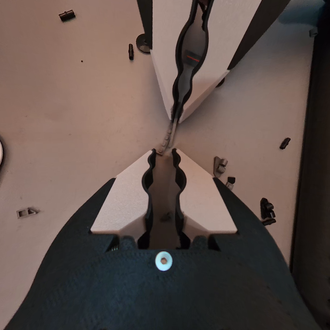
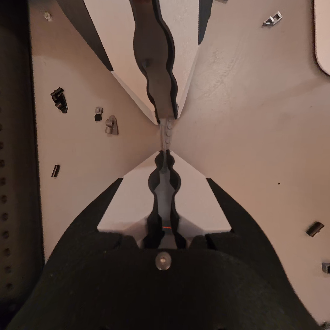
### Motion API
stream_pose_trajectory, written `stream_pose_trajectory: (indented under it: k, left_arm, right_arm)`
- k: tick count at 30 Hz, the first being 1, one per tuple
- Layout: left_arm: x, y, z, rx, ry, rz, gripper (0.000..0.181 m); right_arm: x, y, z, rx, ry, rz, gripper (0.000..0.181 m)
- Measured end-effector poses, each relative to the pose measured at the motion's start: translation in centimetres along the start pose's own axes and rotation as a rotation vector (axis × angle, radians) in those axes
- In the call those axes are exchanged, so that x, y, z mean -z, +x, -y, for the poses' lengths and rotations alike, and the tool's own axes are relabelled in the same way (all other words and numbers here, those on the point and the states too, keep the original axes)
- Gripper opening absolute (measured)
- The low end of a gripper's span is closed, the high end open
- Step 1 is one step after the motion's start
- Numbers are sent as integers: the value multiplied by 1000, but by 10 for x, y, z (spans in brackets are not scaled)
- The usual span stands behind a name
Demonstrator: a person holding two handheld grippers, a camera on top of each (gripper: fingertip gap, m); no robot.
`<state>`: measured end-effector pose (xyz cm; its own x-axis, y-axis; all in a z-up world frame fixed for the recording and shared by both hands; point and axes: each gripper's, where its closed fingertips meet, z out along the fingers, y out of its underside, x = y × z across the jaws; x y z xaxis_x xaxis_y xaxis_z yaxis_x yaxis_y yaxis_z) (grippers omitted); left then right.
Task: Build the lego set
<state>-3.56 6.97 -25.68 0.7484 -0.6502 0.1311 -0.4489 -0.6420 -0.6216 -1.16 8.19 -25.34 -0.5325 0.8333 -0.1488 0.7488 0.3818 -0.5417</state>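
A long thin grey studded plate [image 1: 167, 140] hangs above the pale table [image 1: 71, 107], spanning the gap between my two grippers. My left gripper [image 1: 163, 151] is at the bottom of the left wrist view, its jaws closed narrowly on the plate's near end. My right gripper [image 1: 175, 118] comes in from the top and is shut on the far end. In the right wrist view the plate [image 2: 168, 132] runs from my right gripper [image 2: 165, 151] up to my left gripper [image 2: 167, 120]. The plate's ends are hidden inside the jaws.
Loose parts lie on the table: a grey wedge piece [image 1: 220, 166], black pieces [image 1: 267, 209], a black pin [image 1: 284, 143], a black disc [image 1: 142, 43], a black connector [image 1: 67, 15], a grey slope [image 1: 26, 212]. A dark edge [image 1: 317, 160] borders the table. A white tray corner [image 2: 323, 35] shows far right. Left and right tips are no more than a few centimetres apart. Between my left fingertips and the grey slope [image 1: 26, 212] there is roughly 12 cm. My right wrist view [image 2: 273, 20] looks at it from another angle.
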Motion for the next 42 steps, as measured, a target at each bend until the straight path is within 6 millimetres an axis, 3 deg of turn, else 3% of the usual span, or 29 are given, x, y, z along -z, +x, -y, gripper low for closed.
stream_pose_trajectory:
  k: [42]
  left_arm:
    - [-3, 1, 2, -20, 16, -3, 8]
  right_arm:
    - [1, -5, -2, -124, -1, 47, 6]
